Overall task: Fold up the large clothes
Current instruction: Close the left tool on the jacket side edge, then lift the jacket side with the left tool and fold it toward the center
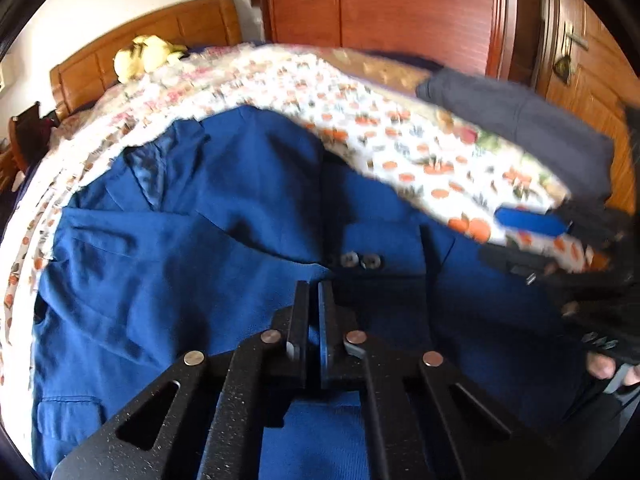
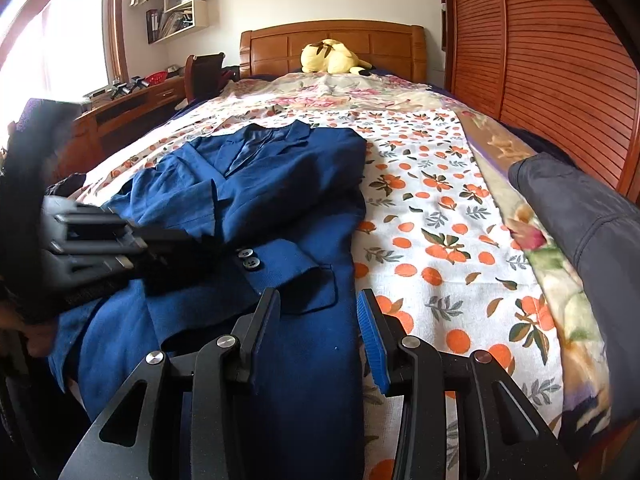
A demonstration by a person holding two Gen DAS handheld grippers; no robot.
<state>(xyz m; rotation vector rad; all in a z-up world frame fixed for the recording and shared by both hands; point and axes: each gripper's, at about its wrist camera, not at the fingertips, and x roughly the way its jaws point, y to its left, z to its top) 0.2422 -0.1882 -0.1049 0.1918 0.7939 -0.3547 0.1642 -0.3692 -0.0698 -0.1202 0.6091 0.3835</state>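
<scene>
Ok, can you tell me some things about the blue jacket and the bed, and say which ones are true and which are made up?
1. The blue jacket lies on the bed cover with orange fruit prints. True.
2. The right gripper is shut tight. False: its jaws stand apart with nothing between them, over the jacket's edge.
3. A yellow plush toy sits by the wooden headboard. True.
4. The left gripper is wide open. False: its jaws are closed together, low over the jacket near the two buttons.
5. The jacket hangs on the wardrobe. False: it lies flat on the bed.
</scene>
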